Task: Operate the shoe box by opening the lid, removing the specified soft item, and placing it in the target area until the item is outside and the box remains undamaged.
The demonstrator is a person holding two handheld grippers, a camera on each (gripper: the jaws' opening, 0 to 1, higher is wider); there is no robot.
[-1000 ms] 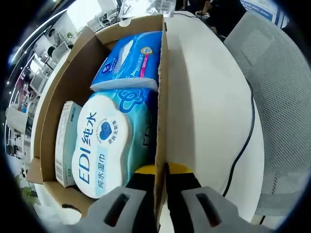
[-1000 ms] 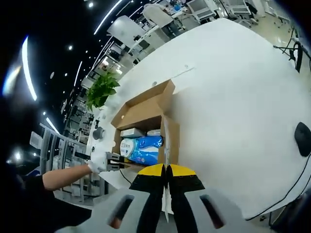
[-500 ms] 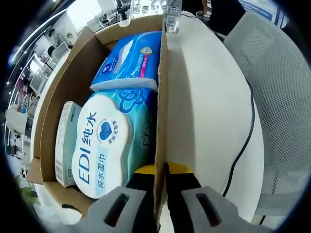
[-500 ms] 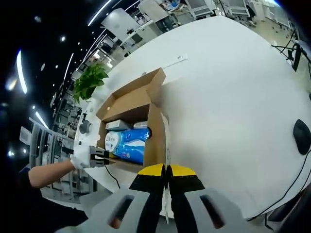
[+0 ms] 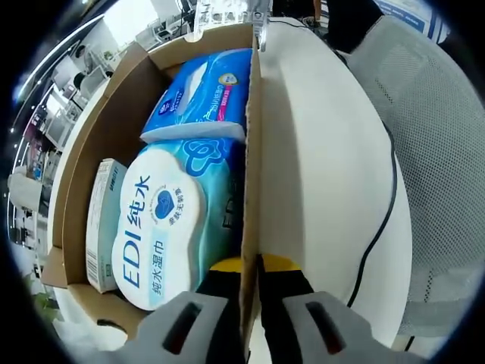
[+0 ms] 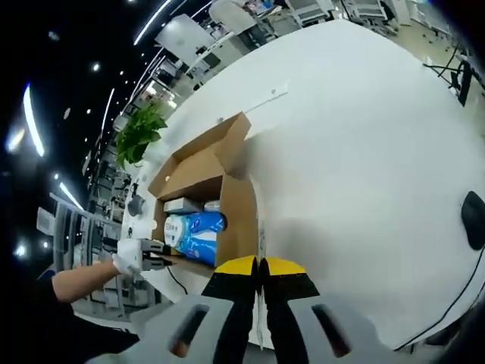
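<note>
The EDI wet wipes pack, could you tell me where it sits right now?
In the left gripper view, the EDI wet wipes pack lies inside the cardboard box, between the small carton and the box's right wall, below the blue pack.

Left gripper view: close above the open brown cardboard box (image 5: 98, 152), facing along its side wall | Right gripper view: higher, farther back, facing down | Shared: that box (image 6: 198, 171).

A white round table (image 6: 364, 136) stands under ceiling strip lights (image 6: 151, 19). A green potted plant (image 6: 136, 133) sits at its far edge. A grey mesh chair (image 5: 439, 152) is beside it, with what may be desks behind.
</note>
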